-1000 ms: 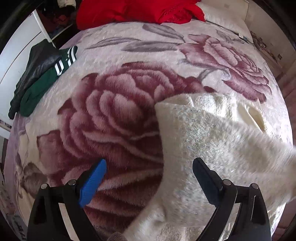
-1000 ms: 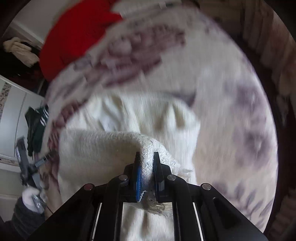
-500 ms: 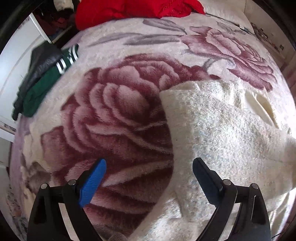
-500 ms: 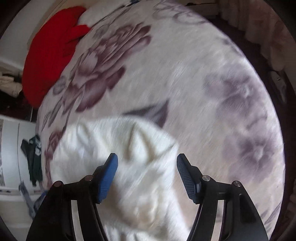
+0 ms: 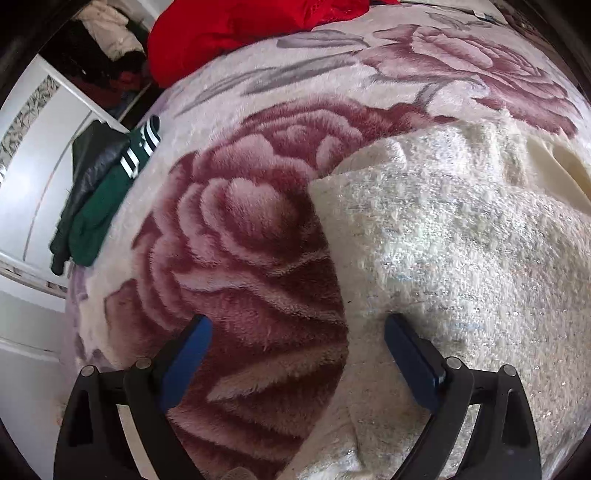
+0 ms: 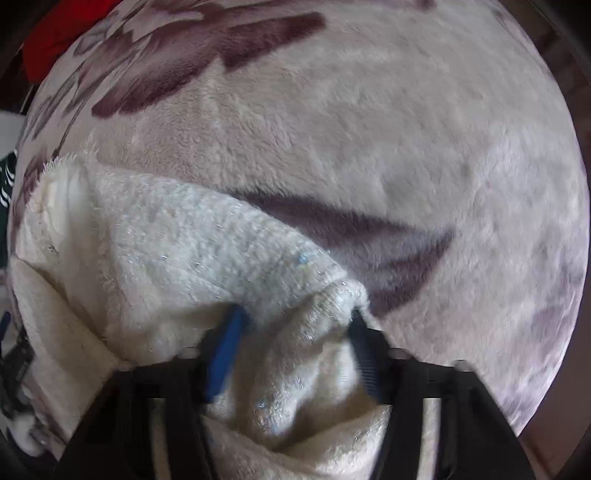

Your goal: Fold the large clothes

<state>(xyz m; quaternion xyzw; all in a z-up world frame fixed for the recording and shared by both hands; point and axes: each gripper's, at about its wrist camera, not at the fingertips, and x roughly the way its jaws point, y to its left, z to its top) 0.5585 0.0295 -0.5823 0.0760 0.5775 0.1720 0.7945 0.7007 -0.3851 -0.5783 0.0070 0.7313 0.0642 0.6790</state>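
A cream fuzzy sweater [image 5: 461, 251] lies partly folded on the rose-patterned blanket [image 5: 240, 240] of a bed. My left gripper [image 5: 295, 354] is open and empty, just above the sweater's left edge, with its right finger over the knit. In the right wrist view the sweater [image 6: 177, 251] has a sleeve cuff [image 6: 332, 295] bunched between the fingers. My right gripper [image 6: 295, 347] is open, its jaws wide on either side of the cuff, pressed into the fabric.
A red garment [image 5: 240, 26] lies at the bed's far end. A green and black jacket [image 5: 99, 184] hangs over the bed's left edge by a white wardrobe [image 5: 29, 166]. Bare blanket [image 6: 406, 129] stretches to the right of the sweater.
My right gripper let go of the sweater fold it held, opened, and moved down over the sleeve cuff. My left gripper stayed open and drifted closer to the sweater's edge.
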